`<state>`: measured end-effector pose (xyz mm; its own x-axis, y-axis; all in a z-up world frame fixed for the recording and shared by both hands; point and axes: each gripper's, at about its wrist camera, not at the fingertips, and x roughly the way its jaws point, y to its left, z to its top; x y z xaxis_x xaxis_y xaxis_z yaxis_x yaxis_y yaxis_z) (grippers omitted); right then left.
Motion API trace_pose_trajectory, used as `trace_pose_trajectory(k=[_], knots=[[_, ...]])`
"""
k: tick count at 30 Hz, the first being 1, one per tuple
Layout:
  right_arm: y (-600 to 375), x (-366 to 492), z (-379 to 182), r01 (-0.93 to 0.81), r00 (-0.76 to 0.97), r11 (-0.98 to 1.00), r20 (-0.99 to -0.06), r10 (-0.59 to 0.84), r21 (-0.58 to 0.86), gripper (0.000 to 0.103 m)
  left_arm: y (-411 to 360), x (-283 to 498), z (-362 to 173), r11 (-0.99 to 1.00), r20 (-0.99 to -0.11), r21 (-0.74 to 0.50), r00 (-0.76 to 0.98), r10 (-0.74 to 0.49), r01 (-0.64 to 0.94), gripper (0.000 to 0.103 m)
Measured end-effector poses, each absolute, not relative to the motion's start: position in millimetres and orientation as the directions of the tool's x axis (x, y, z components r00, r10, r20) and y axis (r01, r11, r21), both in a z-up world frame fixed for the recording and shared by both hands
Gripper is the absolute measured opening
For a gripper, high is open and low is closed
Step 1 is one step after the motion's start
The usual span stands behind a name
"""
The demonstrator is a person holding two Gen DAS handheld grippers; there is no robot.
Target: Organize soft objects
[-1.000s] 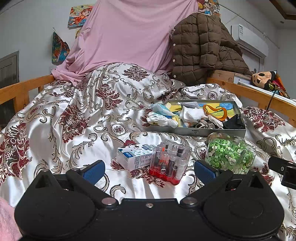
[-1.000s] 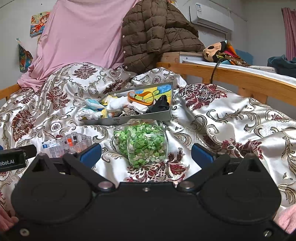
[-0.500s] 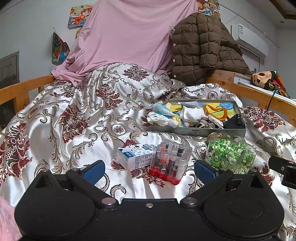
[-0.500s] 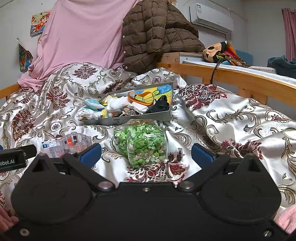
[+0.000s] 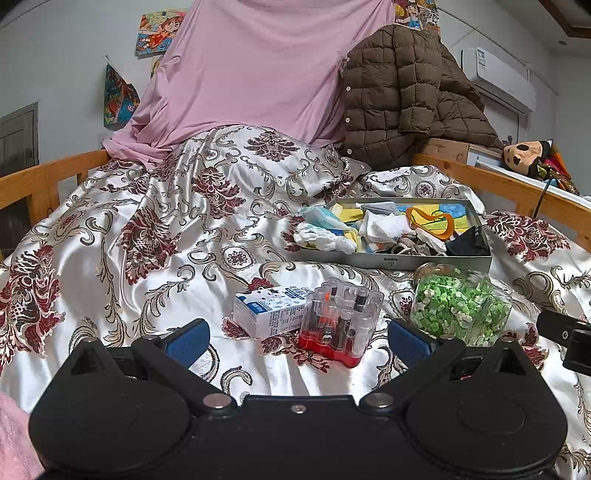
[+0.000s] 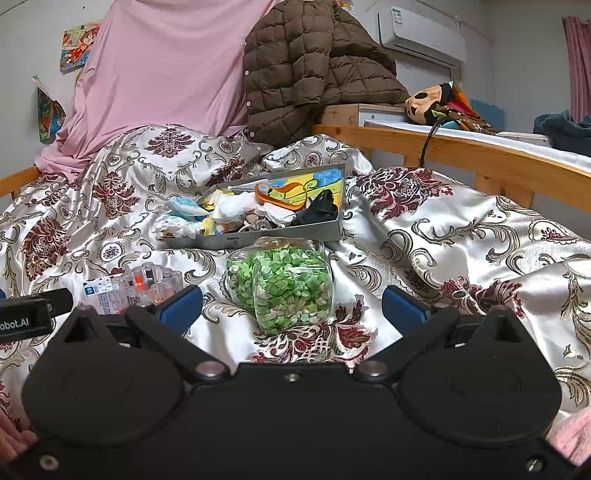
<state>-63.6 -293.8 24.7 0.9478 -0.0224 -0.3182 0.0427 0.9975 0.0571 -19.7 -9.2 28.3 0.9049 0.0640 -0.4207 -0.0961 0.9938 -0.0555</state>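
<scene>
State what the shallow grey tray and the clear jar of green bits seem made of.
Shallow grey tray: probably thin sheet metal, matte, given its crisp folded walls; stiff card is possible. Clear jar of green bits: glass or hard plastic, glossy, see-through with sharp highlights.

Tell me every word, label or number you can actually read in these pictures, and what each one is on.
"obot.AI": white letters, cut off at the picture's left edge, on the black body of the left tongs.
White and blue carton: printed text, too small to read.
Grey tray: a small dark label on its front wall, unreadable.
Air conditioner: a sticker near its left end, too blurred.
Wall posters: cartoon pictures, no readable words.
</scene>
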Motion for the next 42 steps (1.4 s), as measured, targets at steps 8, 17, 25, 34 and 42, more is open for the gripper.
trace_pose_trajectory(k=[8, 17, 25, 34, 42], knots=[[-293.6, -63.6, 24.9, 0.043, 0.948, 0.997, -0.318, -0.022, 0.057, 0.102, -8.3, -20.3, 28.2, 0.994, -0.421, -0.054, 0.905, 0.064, -0.096, 0.102], [-293.3, -63.6, 25.2, 0.042, 0.948, 0.998, -0.318, -0.022, 0.057, 0.102, -8.9, -19.8, 28.5, 0.994, -0.422, -0.054, 0.904, 0.064, -0.095, 0.102], [-293.5, -63.5, 25.2, 0.042, 0.948, 0.998, -0.318, -0.022, 0.056, 0.102, -4.7, -23.3, 27.4, 0.995, -0.437, -0.062, 0.898, 0.041, -0.076, 0.102], [-293.6, -63.7, 25.3, 0.042, 0.948, 0.998, -0.318, -0.022, 0.056, 0.102, -8.3, -28.0, 32.9, 0.996, -0.414, -0.05, 0.909, 0.041, -0.068, 0.102], [-294.0, -63.6, 25.2, 0.042, 0.948, 0.998, -0.318, -0.022, 0.056, 0.102, -11.1, -26.2, 33.4, 0.997, -0.42, -0.038, 0.906, 0.049, -0.072, 0.102]])
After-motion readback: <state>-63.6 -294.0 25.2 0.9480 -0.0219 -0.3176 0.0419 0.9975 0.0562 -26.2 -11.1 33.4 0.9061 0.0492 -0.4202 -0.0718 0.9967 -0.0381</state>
